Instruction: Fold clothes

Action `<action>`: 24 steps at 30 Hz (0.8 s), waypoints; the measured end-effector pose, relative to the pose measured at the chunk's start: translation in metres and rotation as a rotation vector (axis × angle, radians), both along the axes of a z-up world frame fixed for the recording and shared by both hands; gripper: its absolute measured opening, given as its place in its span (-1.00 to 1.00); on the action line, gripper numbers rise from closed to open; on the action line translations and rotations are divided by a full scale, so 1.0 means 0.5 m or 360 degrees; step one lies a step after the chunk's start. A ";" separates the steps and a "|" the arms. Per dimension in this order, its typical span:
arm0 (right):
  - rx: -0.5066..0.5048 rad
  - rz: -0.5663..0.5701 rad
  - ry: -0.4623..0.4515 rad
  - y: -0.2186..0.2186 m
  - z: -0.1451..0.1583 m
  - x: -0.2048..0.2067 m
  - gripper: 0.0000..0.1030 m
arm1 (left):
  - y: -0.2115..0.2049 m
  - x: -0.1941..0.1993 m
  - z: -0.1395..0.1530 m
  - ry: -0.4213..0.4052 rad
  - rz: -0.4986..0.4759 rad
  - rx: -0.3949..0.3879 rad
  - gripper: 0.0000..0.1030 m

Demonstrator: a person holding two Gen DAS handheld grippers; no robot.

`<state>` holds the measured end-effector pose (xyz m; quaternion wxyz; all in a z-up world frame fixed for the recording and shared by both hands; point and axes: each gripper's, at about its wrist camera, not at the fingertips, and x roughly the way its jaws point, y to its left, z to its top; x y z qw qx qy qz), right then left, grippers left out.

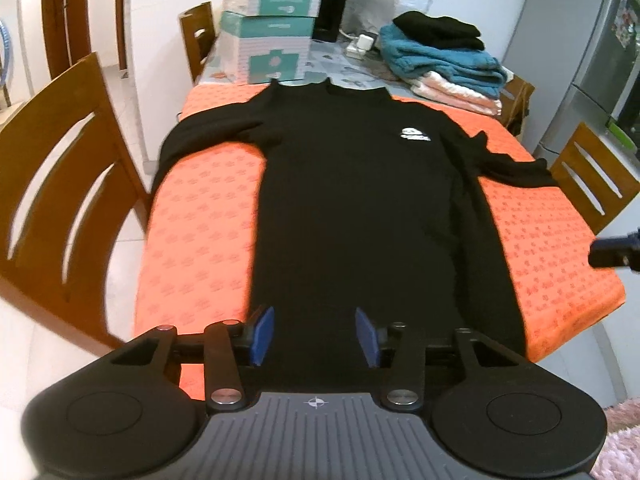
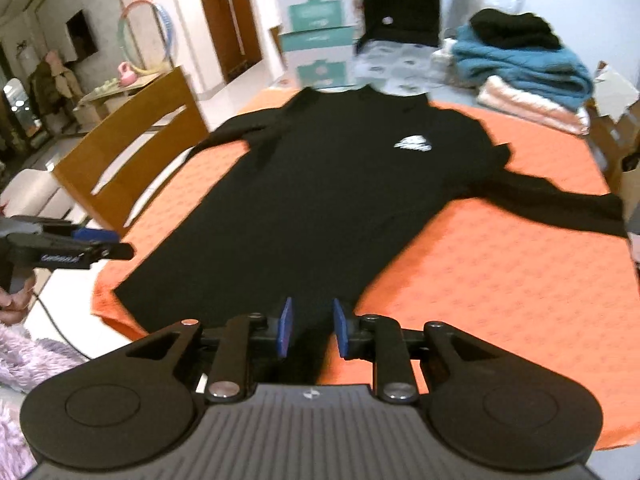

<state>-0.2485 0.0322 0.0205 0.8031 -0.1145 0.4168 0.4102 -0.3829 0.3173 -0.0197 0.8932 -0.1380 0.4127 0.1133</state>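
A black long-sleeved shirt with a small white chest logo lies flat, face up, on the orange table cover, collar far, hem near, sleeves spread out. My left gripper is open and empty above the hem's left part. It also shows in the right wrist view at the left, off the table edge. My right gripper is open and empty above the hem's right part of the shirt. Its tip shows in the left wrist view at the right edge.
A stack of folded clothes lies at the far right of the table. Teal and white boxes stand at the far end. Wooden chairs stand at the left and right. A fridge stands at the right.
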 end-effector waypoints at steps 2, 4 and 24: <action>-0.0027 -0.0019 -0.0025 -0.025 -0.006 0.035 -0.45 | -0.022 0.021 -0.001 -0.0002 -0.0018 -0.0005 0.01; -0.0057 -0.0029 -0.0044 -0.046 -0.018 0.081 -0.45 | -0.047 0.040 -0.004 0.0003 -0.0037 -0.0001 0.06; -0.0263 0.0387 -0.0143 -0.142 -0.179 0.577 -0.24 | -0.402 0.188 -0.083 0.0258 0.0366 -0.0034 0.13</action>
